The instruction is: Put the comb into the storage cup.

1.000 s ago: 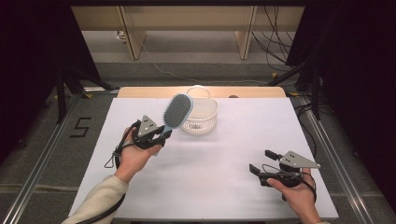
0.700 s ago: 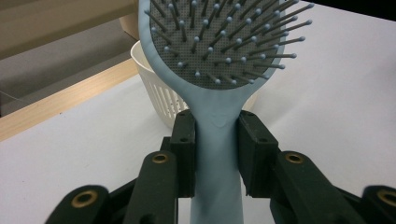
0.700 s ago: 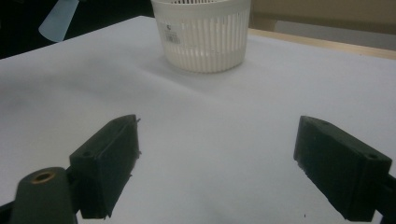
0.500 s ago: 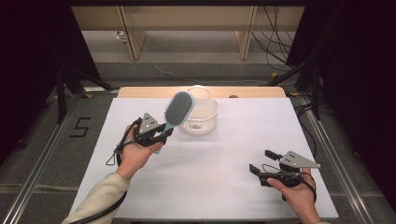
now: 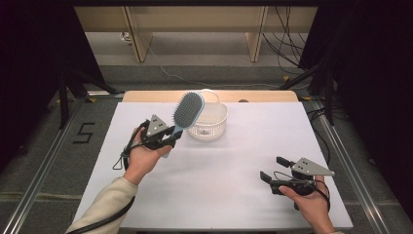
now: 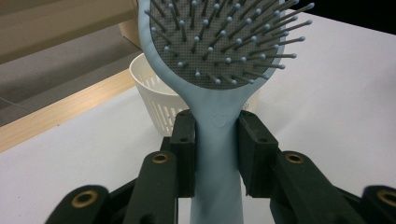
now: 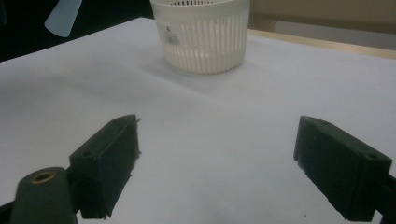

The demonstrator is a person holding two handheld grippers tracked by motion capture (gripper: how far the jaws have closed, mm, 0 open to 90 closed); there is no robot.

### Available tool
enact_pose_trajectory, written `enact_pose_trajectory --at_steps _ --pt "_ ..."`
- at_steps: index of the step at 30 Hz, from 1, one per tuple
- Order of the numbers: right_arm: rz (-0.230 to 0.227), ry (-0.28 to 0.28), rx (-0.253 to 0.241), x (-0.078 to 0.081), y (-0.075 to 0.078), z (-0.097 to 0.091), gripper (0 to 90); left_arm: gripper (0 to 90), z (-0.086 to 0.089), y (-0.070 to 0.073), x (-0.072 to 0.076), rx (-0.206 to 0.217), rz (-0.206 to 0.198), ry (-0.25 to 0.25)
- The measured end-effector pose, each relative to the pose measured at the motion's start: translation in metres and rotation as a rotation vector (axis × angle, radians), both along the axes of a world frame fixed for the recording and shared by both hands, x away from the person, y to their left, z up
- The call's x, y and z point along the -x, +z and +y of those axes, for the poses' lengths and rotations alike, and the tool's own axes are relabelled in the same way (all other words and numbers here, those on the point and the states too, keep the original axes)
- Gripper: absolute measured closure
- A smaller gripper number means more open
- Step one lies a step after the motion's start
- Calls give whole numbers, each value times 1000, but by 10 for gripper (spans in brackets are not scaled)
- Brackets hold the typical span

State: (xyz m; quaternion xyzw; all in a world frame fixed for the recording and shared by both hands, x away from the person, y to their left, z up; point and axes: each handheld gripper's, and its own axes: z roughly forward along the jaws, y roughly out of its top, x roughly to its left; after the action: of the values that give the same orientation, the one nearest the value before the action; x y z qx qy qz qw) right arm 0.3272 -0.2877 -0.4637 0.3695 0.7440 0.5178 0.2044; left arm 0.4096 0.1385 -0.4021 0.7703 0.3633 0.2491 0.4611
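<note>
Left gripper (image 5: 171, 138) is clamped on the handle of the light-blue hairbrush (image 5: 187, 111); in the left gripper view both pads press the handle (image 6: 217, 158) from either side, just under the head. The brush is off the table, head tilted toward 1 o'clock, bristles facing the camera. In the high view the head overlaps the left rim of the white slotted basket (image 5: 210, 124); can't tell whether they touch.

The basket sits on the white table (image 5: 234, 161) near the far edge, about 11 o'clock from table centre.

Right gripper (image 5: 272, 169) is at 4 o'clock near the front right corner, well apart from the basket, jaws spread wide with nothing between them. Its own view shows bare table between the pads (image 7: 109, 163) and the basket (image 7: 205, 37) ahead at 12 o'clock.
</note>
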Motion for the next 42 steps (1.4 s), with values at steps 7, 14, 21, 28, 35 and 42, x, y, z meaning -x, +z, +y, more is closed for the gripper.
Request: enact_pose_trajectory --at_steps 7,14,21,28,35,42 --pt "1 -1 -3 0 0 0 150 698 0 1 -3 12 1 2" --pt "0 0 -6 0 0 0 150 697 -1 5 -6 25 -5 7" --pt "2 -1 -4 0 0 0 150 697 -1 7 -7 32 -10 15" --pt "3 -1 -4 0 0 0 150 698 0 8 -9 39 -10 18" --pt "3 -2 -9 -1 -1 -1 150 697 0 6 -11 44 -6 24" --pt "2 -3 -11 -1 0 -1 150 698 0 7 -11 51 -14 27"
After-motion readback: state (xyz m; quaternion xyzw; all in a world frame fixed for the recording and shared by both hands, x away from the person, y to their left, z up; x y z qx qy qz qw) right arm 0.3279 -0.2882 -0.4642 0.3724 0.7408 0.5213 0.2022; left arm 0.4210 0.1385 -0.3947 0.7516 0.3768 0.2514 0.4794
